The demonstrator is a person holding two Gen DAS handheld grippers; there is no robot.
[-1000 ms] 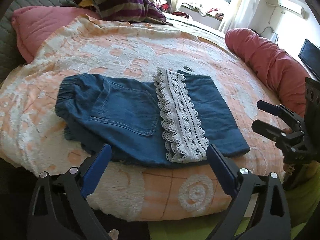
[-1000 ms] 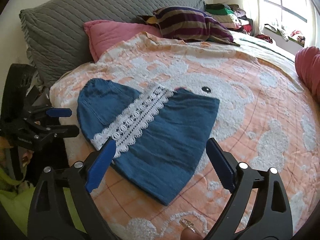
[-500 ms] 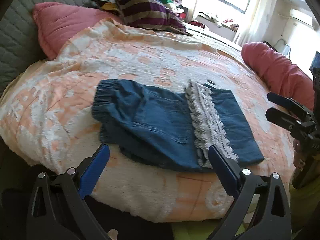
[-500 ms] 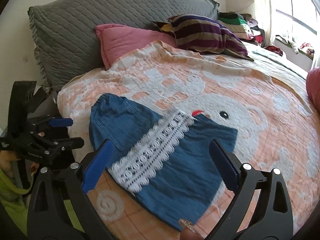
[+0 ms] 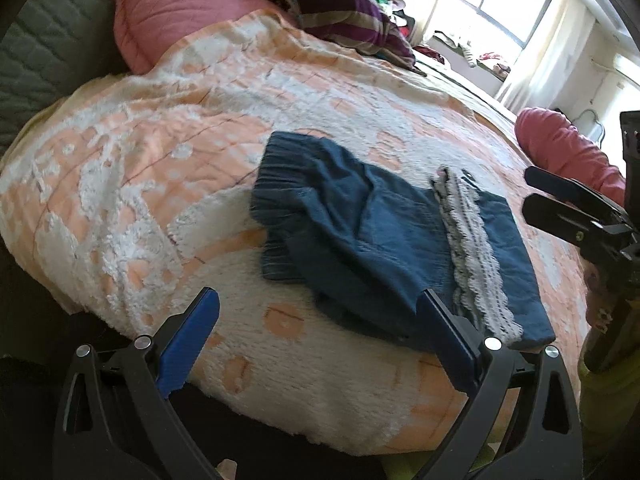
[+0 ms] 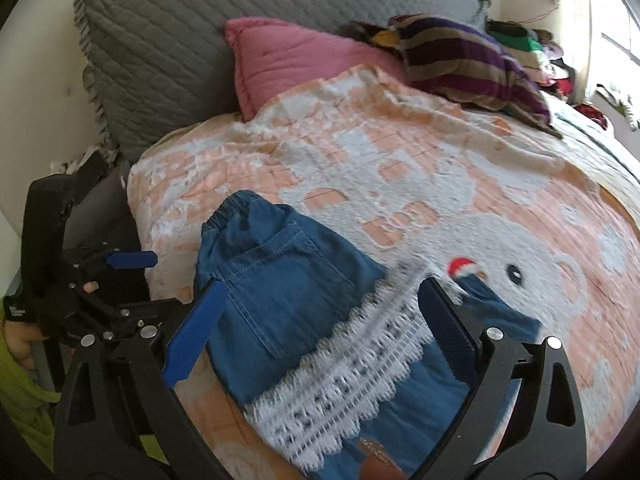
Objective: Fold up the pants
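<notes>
The blue denim pants (image 5: 372, 232) lie folded on the bed, with a white lace hem band (image 5: 476, 256) across them and the elastic waistband (image 5: 276, 176) to the left. They also show in the right wrist view (image 6: 280, 304), with the lace band (image 6: 344, 376) near the camera. My left gripper (image 5: 316, 332) is open and empty, just short of the pants' near edge. My right gripper (image 6: 320, 332) is open and empty, above the lace band. Each gripper shows in the other's view, the right one (image 5: 560, 204) at the right and the left one (image 6: 132, 280) at the left.
The bed is covered by an orange and white bear blanket (image 5: 168, 152). A pink pillow (image 6: 296, 60), a grey quilted headboard cushion (image 6: 168, 32) and a striped cushion (image 6: 468, 60) lie at the head. A pink bolster (image 5: 568, 152) lies at the right. A window (image 5: 504, 12) is behind.
Both grippers swung left along the bed edge. The right one came closer, now over the lace band. The pants lie as before. Both grippers stay open.
</notes>
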